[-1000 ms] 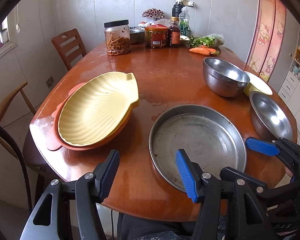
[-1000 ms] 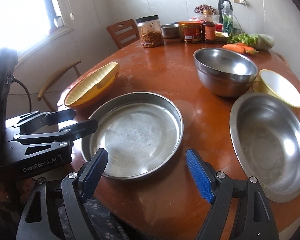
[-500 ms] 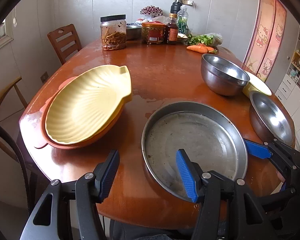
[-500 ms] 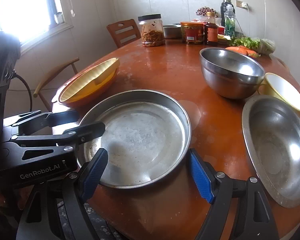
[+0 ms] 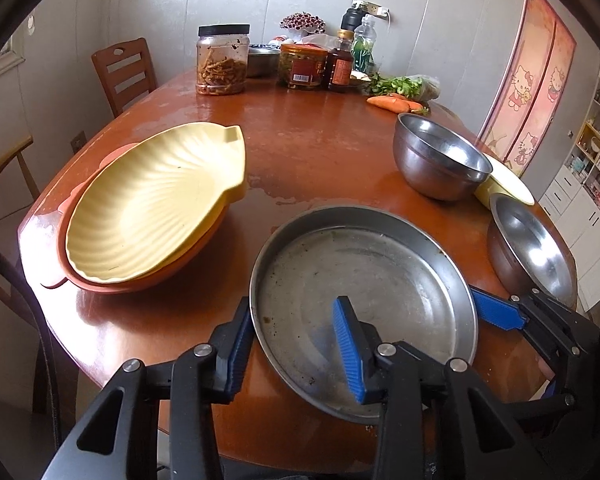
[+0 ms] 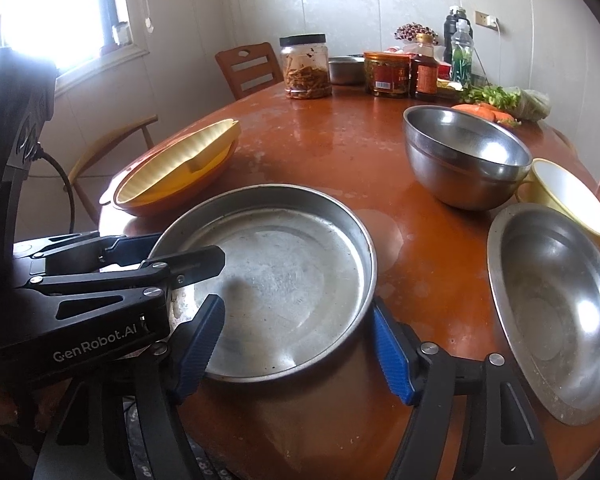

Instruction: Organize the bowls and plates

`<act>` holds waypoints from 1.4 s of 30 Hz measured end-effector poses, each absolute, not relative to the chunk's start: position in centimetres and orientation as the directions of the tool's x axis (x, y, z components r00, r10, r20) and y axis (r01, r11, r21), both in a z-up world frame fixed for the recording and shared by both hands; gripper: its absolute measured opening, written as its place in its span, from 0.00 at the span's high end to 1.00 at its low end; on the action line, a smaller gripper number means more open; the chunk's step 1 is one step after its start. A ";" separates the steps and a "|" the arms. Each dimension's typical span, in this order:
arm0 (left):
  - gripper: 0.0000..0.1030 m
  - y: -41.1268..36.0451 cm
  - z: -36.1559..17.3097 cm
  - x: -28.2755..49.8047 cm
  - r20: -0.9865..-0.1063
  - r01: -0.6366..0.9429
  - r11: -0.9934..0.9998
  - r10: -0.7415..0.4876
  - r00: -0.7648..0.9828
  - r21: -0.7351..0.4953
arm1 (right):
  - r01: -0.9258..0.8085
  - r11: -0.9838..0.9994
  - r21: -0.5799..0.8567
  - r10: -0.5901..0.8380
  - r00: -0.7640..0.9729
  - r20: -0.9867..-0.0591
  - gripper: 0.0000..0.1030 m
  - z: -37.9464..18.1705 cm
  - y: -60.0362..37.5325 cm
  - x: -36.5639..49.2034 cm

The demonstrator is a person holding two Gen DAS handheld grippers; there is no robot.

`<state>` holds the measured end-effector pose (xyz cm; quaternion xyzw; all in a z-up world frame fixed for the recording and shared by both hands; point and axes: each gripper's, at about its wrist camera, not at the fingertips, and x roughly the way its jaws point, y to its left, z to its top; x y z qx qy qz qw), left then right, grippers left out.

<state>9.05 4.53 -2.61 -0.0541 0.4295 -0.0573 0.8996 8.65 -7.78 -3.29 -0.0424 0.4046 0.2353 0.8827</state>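
Note:
A round steel plate [image 5: 364, 288] lies at the table's near edge; it also shows in the right wrist view [image 6: 276, 276]. My left gripper [image 5: 296, 348] is open and straddles the plate's near left rim, one finger outside, one inside. My right gripper [image 6: 296, 344] is open and straddles the plate's near right rim. A yellow shell-shaped plate [image 5: 156, 200] rests on an orange plate [image 5: 140, 284] at the left. A deep steel bowl [image 6: 464, 156], a shallow steel bowl [image 6: 552, 304] and a yellow bowl [image 6: 572, 200] stand at the right.
Jars, sauce bottles, a small steel bowl [image 5: 262, 60], greens and carrots [image 5: 392, 102] crowd the far side of the brown round table [image 5: 320, 148]. Wooden chairs [image 5: 122, 72] stand at the far left. The table's near edge is just below the grippers.
Both grippers have moved forward to the steel plate; their fingers now straddle its near rim on the left and right sides. Nothing else has moved.

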 end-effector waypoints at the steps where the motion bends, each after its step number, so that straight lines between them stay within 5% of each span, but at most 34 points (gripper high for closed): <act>1: 0.62 4.5 -2.6 9.0 -0.766 0.056 0.987 -0.150 0.625 -0.148 | -0.450 0.886 0.113 0.379 0.562 -0.735 0.28 -3.3 -7.8 8.7; 42: 0.58 5.6 2.1 8.9 -0.715 0.027 0.991 -0.114 0.689 -0.132 | -0.485 0.865 0.129 0.440 0.609 -0.660 0.28 0.5 -7.6 9.1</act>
